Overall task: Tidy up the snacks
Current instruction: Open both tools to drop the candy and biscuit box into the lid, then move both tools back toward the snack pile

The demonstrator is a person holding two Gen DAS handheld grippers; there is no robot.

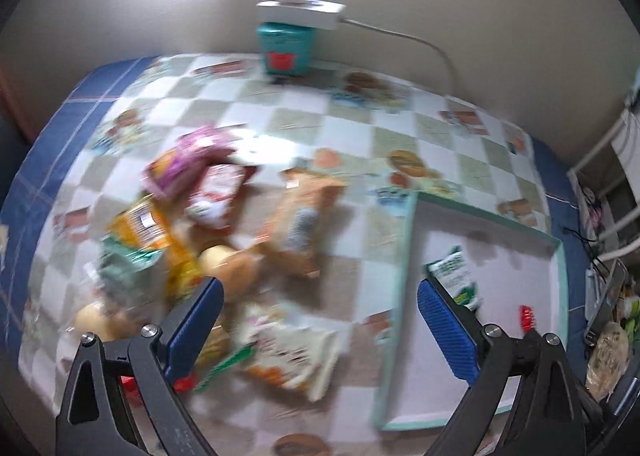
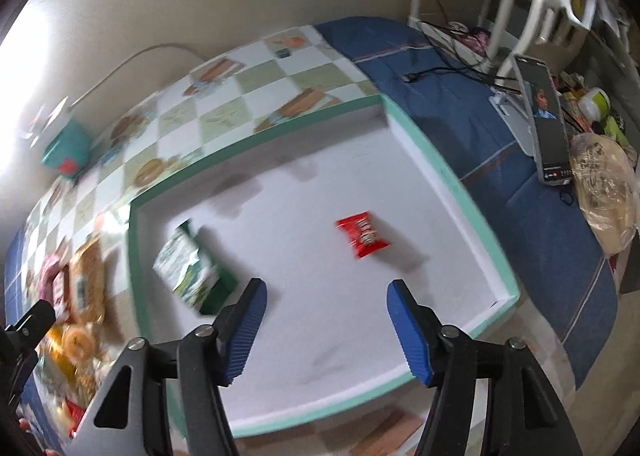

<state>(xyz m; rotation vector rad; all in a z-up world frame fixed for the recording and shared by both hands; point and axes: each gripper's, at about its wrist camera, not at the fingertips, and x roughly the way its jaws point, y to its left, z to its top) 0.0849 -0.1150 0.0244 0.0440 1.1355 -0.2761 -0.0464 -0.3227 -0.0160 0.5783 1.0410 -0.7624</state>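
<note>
A pile of snack packets (image 1: pixel 208 240) lies on the checkered tablecloth, left of a white tray with a mint-green rim (image 1: pixel 408 256). My left gripper (image 1: pixel 320 320) is open and empty above the table between pile and tray. The tray (image 2: pixel 452 184) holds a green-and-white packet (image 2: pixel 188 268) at its left and a small red packet (image 2: pixel 362 234) in the middle; both also show in the left wrist view (image 1: pixel 454 272) (image 1: pixel 527 316). My right gripper (image 2: pixel 326 330) is open and empty above the tray's near part. The pile shows at the left edge of the right wrist view (image 2: pixel 80 296).
A teal box (image 1: pixel 286 48) with a white power strip (image 1: pixel 300 14) on top stands against the back wall. A phone (image 2: pixel 546 120) on a stand, a bagged item (image 2: pixel 604 192) and cables lie on the blue cloth right of the tray.
</note>
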